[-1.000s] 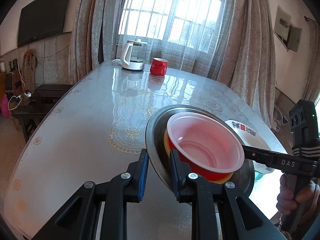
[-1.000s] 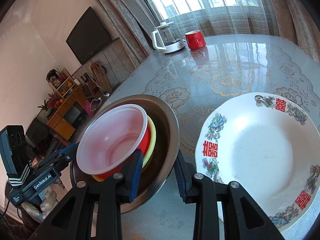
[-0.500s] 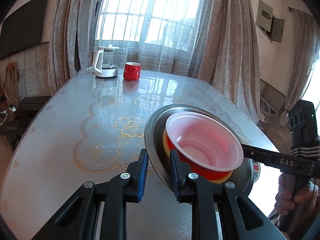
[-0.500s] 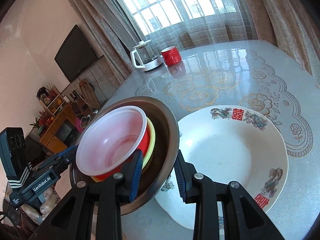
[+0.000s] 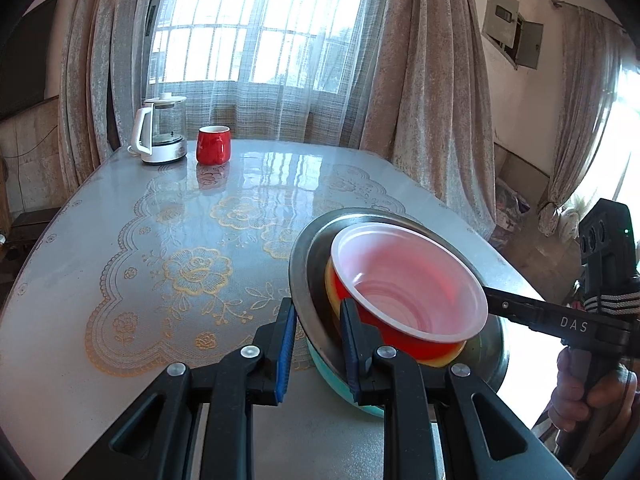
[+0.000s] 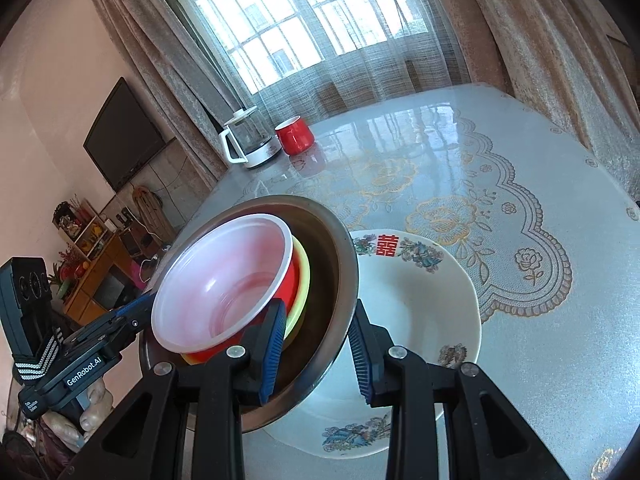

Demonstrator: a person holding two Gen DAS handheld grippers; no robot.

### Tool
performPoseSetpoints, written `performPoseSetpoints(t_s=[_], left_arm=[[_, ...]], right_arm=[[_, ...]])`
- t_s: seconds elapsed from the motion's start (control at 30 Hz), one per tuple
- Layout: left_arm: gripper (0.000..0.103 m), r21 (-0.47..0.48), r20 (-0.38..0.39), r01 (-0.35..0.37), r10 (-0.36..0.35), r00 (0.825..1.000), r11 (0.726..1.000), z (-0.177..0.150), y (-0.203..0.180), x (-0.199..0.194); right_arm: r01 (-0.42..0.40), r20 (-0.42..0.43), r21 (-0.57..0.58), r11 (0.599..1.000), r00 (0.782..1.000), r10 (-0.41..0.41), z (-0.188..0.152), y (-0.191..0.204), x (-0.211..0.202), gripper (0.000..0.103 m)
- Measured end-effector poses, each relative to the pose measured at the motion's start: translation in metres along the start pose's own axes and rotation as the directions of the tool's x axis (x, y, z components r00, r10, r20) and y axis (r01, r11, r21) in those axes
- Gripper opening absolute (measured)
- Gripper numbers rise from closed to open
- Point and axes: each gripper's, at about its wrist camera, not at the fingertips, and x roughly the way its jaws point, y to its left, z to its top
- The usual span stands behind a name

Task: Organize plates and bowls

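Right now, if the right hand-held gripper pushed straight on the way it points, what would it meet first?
Probably the white patterned plate on the table: the right hand-held gripper, clamped on the steel bowl, points down over it. Depth is unclear.

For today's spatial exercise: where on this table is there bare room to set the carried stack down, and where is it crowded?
Bare: the lace-patterned middle of the table, between the red mug with the kettle at the far end and the near edge. Crowded: the near right, where the metal basin hangs over the white patterned plate.
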Motion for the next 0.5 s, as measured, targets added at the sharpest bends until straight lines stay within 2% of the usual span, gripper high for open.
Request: performPoseSetpoints(t_s=[0.27, 0.5], left_arm=[[0.021, 0.003, -0.028, 0.037, -0.036, 0.999, 0.999, 0.005, -0.019, 0.021], [0.021, 0.002, -0.058, 0.039, -0.039, 0.998, 0.999, 0.003, -0.029, 0.037]], right_arm=[[0.035, 0.001, 0.038, 0.999, 0.999, -0.035, 0.002, -0.027, -0.010, 0.032], [0.061, -0.007, 0.043, 0.997, 0.998, -0.061, 0.002, -0.042, -0.013, 0.032]])
